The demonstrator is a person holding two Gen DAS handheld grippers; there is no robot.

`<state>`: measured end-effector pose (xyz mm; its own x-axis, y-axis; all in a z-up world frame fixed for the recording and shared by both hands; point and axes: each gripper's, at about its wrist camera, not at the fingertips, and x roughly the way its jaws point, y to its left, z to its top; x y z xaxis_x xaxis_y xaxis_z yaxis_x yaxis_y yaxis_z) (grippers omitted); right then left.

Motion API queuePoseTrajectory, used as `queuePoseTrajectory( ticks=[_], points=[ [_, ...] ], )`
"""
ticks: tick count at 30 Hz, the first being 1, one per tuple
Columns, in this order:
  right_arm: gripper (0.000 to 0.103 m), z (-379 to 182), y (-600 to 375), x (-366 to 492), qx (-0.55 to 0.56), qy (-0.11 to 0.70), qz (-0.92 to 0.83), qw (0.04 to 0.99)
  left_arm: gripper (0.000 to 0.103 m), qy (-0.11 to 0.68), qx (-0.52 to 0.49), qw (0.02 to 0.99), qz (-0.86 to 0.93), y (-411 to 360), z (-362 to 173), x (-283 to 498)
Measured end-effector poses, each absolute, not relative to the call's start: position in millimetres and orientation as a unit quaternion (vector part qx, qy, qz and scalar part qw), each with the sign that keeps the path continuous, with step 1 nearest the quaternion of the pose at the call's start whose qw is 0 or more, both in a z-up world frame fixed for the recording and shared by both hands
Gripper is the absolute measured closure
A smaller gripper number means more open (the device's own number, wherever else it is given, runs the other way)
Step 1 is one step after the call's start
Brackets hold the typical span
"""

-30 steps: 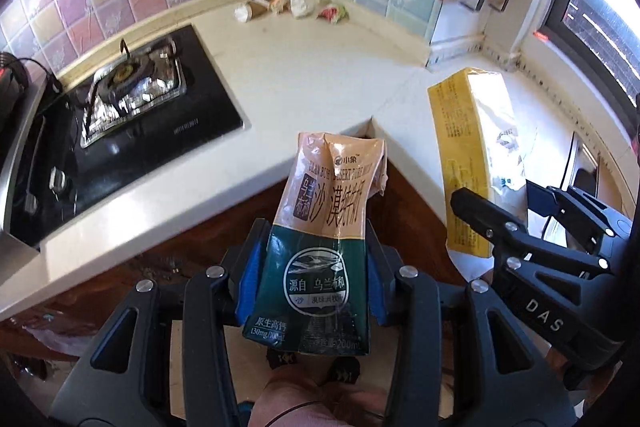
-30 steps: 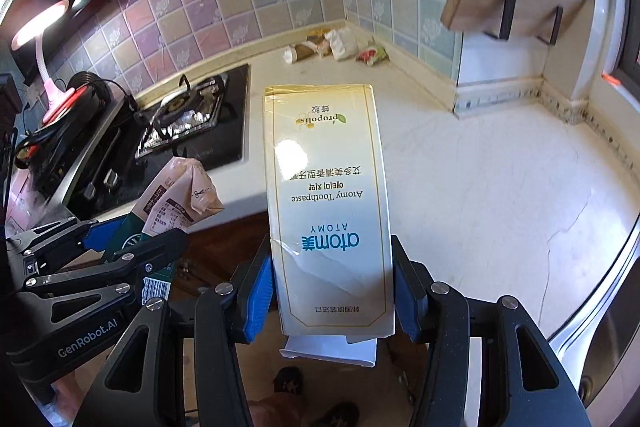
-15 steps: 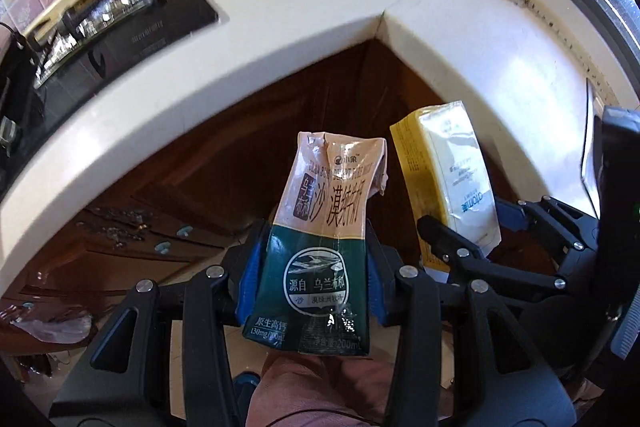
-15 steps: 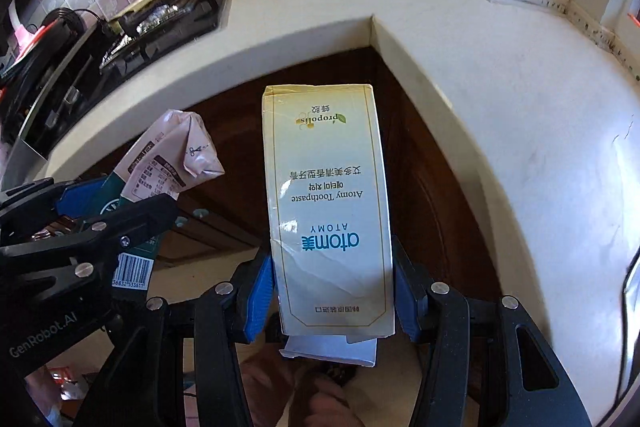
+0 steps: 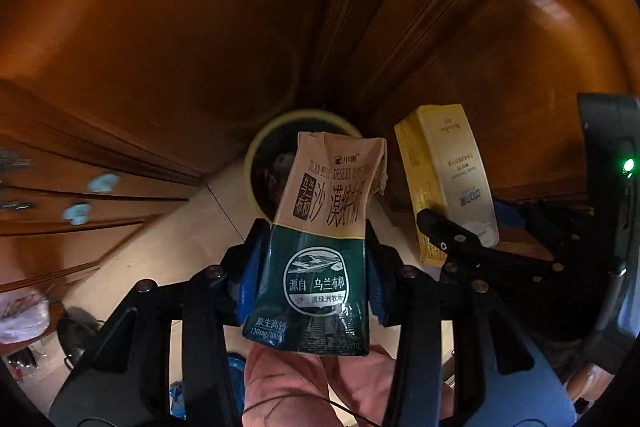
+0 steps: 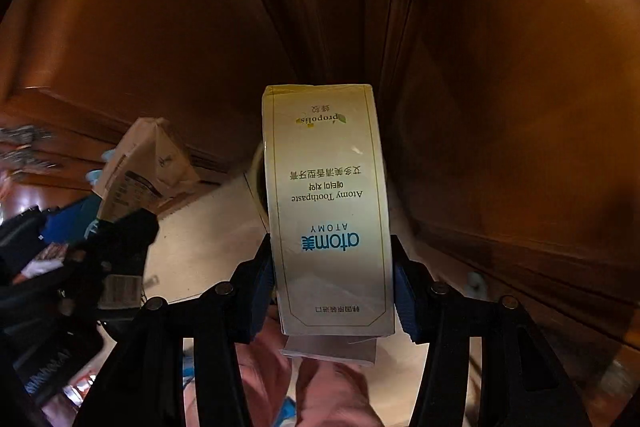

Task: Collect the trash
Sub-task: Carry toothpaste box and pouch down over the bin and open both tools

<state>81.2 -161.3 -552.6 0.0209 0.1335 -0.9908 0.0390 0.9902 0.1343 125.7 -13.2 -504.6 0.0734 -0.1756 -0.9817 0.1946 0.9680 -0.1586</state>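
Milk carton (image 5: 320,251), crumpled at its tan top, clamped by its green lower half between the blue pads of the left claw (image 5: 310,267), torn end pointing down toward the floor. Held low on the body so the squashed top leads the way, right over the yellow-rimmed trash bin (image 5: 256,155) standing on the pale floor (image 5: 168,239) in the cabinet corner. Bin mouth dark, contents too dim to name. Looks lined up for a drop, judging by how the carton's tip overlaps the rim.

Just beside it, toothpaste box (image 6: 326,211), long and pale yellow, printed upside down to the camera, gripped by its near end in the right claw (image 6: 332,291), pads pressing both long sides. Far end reaching out over the same corner, bin rim only peeking out at the box's left edge in the right wrist view. Gripped at one end, likely so the free length can slide in first.

Both items close together, apparently not touching. Wooden cabinet doors (image 5: 160,27) wrapping around behind. Below, a pink-clad leg (image 5: 304,383) and a white bag (image 5: 20,315) at far left.
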Motion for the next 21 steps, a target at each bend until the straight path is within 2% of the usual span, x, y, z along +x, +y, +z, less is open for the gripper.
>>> queuePoseTrajectory(
  ticks=[5,12,13,15,17,21],
  points=[
    [0.050,-628.8,-155.1,105.0,0.083,0.720,0.017,0.689,0.062,0.687,-0.005,0.717,-0.121,-4.7,-579.5,155.5],
    [0.049,-695.2,-147.9,142.8,0.089,0.722,0.016,0.686,0.061,0.701,-0.016,0.700,-0.136,1.0,-638.2,189.6],
    [0.047,-700.6,-147.2,145.7,0.088,0.719,0.014,0.690,0.059,0.704,-0.014,0.696,-0.139,0.6,-643.8,191.5],
    [0.046,-712.1,-149.1,152.6,0.085,0.716,0.015,0.693,0.049,0.706,-0.005,0.694,-0.142,-4.4,-648.9,188.0],
    [0.042,-720.7,-153.3,150.0,0.079,0.719,0.015,0.691,0.029,0.701,0.002,0.698,-0.144,-5.4,-650.5,188.3],
    [0.041,-723.1,-148.0,153.8,0.076,0.720,0.016,0.689,0.027,0.698,0.018,0.700,-0.150,-8.7,-649.8,180.1]
  ],
)
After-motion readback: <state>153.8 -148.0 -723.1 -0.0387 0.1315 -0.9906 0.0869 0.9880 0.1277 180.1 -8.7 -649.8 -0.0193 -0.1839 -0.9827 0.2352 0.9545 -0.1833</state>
